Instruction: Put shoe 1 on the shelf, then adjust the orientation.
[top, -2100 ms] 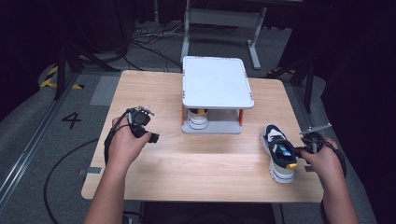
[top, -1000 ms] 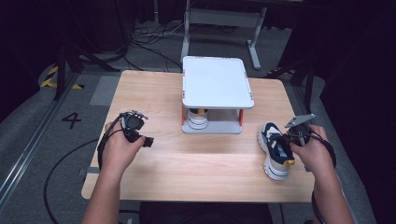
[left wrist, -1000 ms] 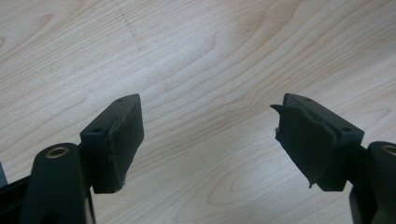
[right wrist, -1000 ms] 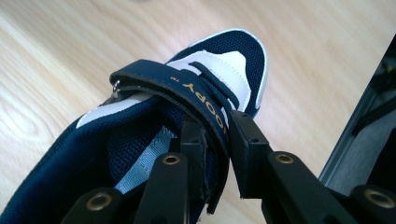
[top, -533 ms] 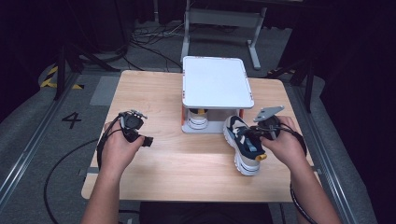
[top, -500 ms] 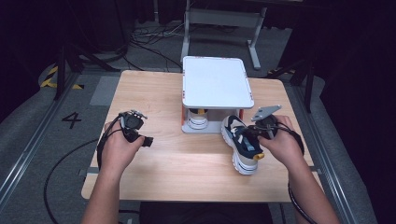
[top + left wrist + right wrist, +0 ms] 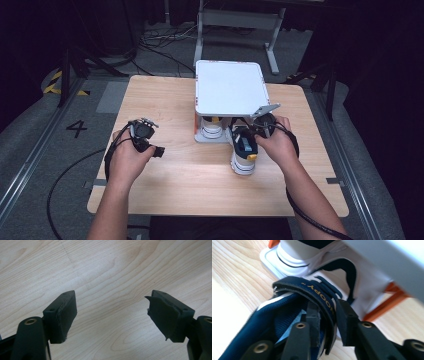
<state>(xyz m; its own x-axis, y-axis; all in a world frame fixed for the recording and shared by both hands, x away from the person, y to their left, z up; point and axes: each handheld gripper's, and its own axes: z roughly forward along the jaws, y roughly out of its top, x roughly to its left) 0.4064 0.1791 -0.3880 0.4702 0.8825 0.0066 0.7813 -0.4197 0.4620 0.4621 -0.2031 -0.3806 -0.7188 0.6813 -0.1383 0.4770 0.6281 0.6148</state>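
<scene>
A navy and white sneaker (image 7: 243,150) lies on the wooden table (image 7: 175,185) with its toe against the front of a small white two-level rack (image 7: 229,87). My right gripper (image 7: 256,131) is shut on the sneaker's heel collar (image 7: 322,300), one jaw inside the shoe and one outside. A second white sneaker (image 7: 212,128) sits on the rack's lower shelf, and its toe (image 7: 299,252) is just beyond the held shoe. My left gripper (image 7: 148,139) rests at the table's left; its jaws stand open over bare wood (image 7: 112,315).
The rack has orange legs (image 7: 384,307) and a flat white top. Beyond the table stand a grey metal frame (image 7: 235,20) and cables on the floor. A floor marking "4" (image 7: 76,128) lies to the left. Bare wood stretches along the table's front.
My right gripper has carried the sneaker from the table's right edge leftward to the rack's front. The left gripper has stayed nearly still.
</scene>
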